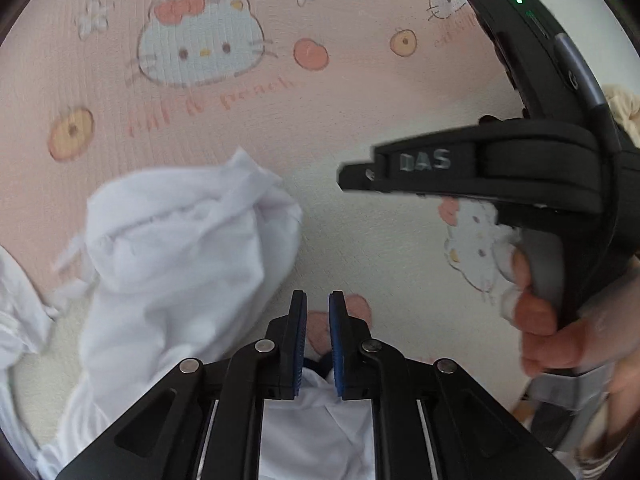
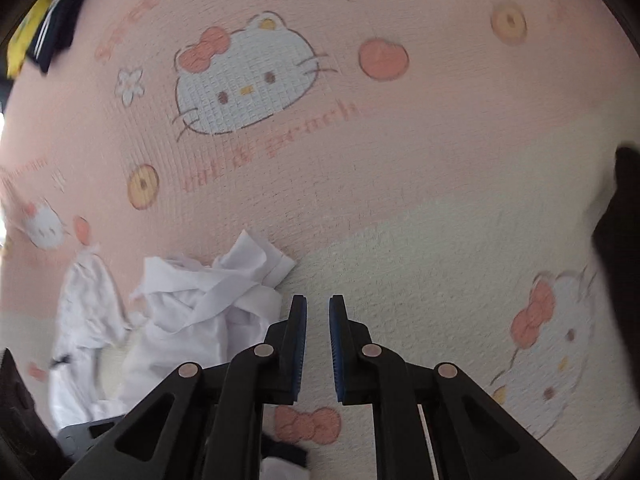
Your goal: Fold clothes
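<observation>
A crumpled white garment point(image 1: 176, 264) lies on a pink Hello Kitty sheet point(image 1: 320, 120), left of my left gripper point(image 1: 318, 300). Part of it with a dark trim lies under that gripper's fingers point(image 1: 298, 344). The left jaws stand slightly apart with nothing between them. My right gripper point(image 1: 352, 178), hand-held, hovers at the right of the left wrist view, seen side-on. In the right wrist view the right gripper point(image 2: 318, 304) is slightly open and empty above the sheet point(image 2: 400, 200), with the white garment point(image 2: 192, 312) bunched to its left.
Dark and yellow clothes point(image 2: 44, 28) lie at the far left top of the right wrist view. A dark object point(image 2: 624, 240) sits at the right edge. A beige cloth point(image 1: 624, 108) shows at the right edge of the left wrist view.
</observation>
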A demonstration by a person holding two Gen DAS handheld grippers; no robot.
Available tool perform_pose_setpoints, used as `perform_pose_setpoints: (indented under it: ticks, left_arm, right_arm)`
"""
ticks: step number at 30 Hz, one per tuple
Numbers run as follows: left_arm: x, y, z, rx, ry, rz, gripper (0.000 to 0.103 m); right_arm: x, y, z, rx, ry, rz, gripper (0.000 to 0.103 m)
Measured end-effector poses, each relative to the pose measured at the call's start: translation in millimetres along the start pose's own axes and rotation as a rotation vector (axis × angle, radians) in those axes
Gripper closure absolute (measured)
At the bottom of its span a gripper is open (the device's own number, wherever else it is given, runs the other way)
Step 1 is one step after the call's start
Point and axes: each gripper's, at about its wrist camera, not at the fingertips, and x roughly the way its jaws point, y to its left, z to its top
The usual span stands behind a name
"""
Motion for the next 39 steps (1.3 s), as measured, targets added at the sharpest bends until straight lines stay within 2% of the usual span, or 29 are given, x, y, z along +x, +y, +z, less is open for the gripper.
perform_pose_setpoints:
  ticks: [2,3,4,6,8,10,12,15,18,19,25,28,31,33,39]
  left_arm:
    - [-3,2,-1,0.005,-0.013,0.035,0.093]
    - [-4,5,-2,0.003,-0.018,0.051,0.093]
    - [-6,8,-3,0.0,-0.023,0.067,0.09]
    - [-8,13,-4,-0.005,-0.032,0.099,0.082]
    - [-11,18,-6,-0.01,-0.042,0.131,0.07]
    - [-14,23,-7,-0.015,-0.052,0.162,0.049]
    - [-17,29,-9,-0.02,-0.061,0.194,0.039]
    - [-21,36,-11,-0.028,-0.076,0.242,0.039]
    - [-25,45,-14,-0.037,-0.091,0.288,0.039]
    - [-30,50,-18,-0.063,-0.098,0.282,0.039]
    - [-55,90,-28,-0.231,-0.09,0.131,0.039]
    - [-56,107,-30,-0.231,-0.09,0.13,0.039]
    - [-51,114,-37,-0.219,-0.039,0.116,0.039]
    - [-44,116,-43,-0.227,-0.011,0.1,0.039]
    - [-34,114,-56,-0.318,0.026,-0.019,0.039]
  right_arm:
    - [-1,-3,0,-0.006,0.017,0.011,0.09]
    - [-2,-4,0,-0.015,0.011,0.002,0.085]
    - [-4,-3,-1,-0.012,0.006,-0.008,0.062]
    - [-7,-4,-1,0.031,-0.016,-0.022,0.035]
    - [-14,-2,-4,0.061,-0.069,-0.008,0.035]
    - [-22,4,-8,0.058,-0.121,-0.005,0.034]
    - [-28,13,-9,0.026,-0.169,-0.027,0.032]
    - [-31,27,-13,-0.035,-0.198,-0.005,0.028]
    - [-22,35,-14,-0.042,-0.12,0.059,0.026]
    - [-18,35,-15,-0.03,-0.087,0.088,0.026]
    - [15,39,-36,0.133,0.106,0.246,0.026]
    - [17,37,-40,0.186,0.105,0.275,0.026]
    - [22,26,-47,0.313,0.123,0.376,0.026]
    - [23,18,-55,0.383,0.138,0.412,0.026]
    - [28,15,-67,0.435,0.169,0.478,0.026]
